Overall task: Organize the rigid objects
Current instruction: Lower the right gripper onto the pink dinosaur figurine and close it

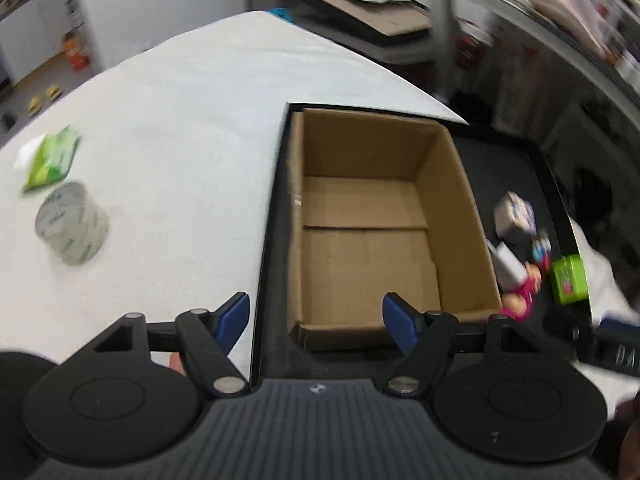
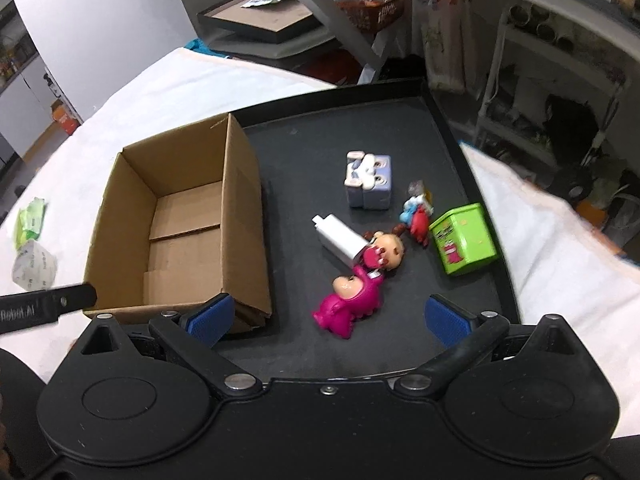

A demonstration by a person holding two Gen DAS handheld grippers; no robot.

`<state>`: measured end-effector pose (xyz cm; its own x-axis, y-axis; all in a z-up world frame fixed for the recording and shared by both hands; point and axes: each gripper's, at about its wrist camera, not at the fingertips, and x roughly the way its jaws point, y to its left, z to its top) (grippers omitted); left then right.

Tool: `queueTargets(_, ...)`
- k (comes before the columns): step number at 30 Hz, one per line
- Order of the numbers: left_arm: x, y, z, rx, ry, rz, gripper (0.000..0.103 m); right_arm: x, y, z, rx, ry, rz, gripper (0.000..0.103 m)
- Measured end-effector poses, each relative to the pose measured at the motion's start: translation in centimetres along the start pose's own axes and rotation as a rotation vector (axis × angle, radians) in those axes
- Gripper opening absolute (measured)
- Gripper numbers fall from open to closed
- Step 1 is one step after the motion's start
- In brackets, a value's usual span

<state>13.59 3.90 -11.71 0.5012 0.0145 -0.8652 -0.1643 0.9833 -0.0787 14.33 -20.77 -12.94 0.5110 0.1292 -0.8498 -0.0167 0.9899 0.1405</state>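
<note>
left gripper [image 1: 316,316]: black body, ribbed grey top | right gripper [image 2: 328,318]: blue pads, silver screws

On the table [image 2: 152,92] you have a tray [image 2: 440,120]; the cardboard box [image 2: 240,216] stands in its left part. To the box's right, on the tray floor, the toys cluster: the cube [image 2: 370,180] farthest back, the tin [image 2: 464,240] at the right, the charger [image 2: 340,240] touching the doll [image 2: 386,256], the dinosaur figure [image 2: 352,304] nearest you. Left of the tray lie a tape roll [image 1: 72,228] and, behind it, a wipes pack [image 1: 52,160].
</note>
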Motion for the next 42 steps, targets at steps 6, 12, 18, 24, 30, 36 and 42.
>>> queueTargets(6, 1.2, 0.1, 0.7, 0.017, 0.035, 0.046, 0.067, 1.9, 0.0, 0.0, 0.008, 0.041, 0.014, 0.09)
queueTargets(12, 2.8, 0.8, 0.8, 0.0, 0.097, 0.047, 0.053, 4.1, -0.3, 0.3, 0.049, 0.09, 0.024, 0.087)
queueTargets(18, 4.0, 0.4, 0.8, -0.02, 0.113, 0.05, 0.041, 6.7, -1.9, 0.9, 0.147, 0.117, -0.007, 0.077)
queueTargets(24, 4.8, 0.1, 0.8, -0.043, 0.101, 0.07, 0.027, 9.9, -1.5, 1.1, 0.157, 0.162, -0.047, 0.061)
queueTargets(30, 5.1, 0.2, 0.5, -0.018, 0.08, 0.066, 0.011, 10.9, -1.3, 0.6, 0.175, 0.157, -0.088, 0.04)
queueTargets(36, 4.9, 0.7, 0.1, -0.021, 0.073, 0.052, 0.008, 8.5, -0.8, 0.4, 0.174, 0.096, -0.053, 0.04)
queueTargets(42, 4.6, 0.7, 0.0, -0.011, 0.062, 0.04, 0.008, 5.9, 0.1, 0.6, 0.154, 0.033, -0.025, 0.04)
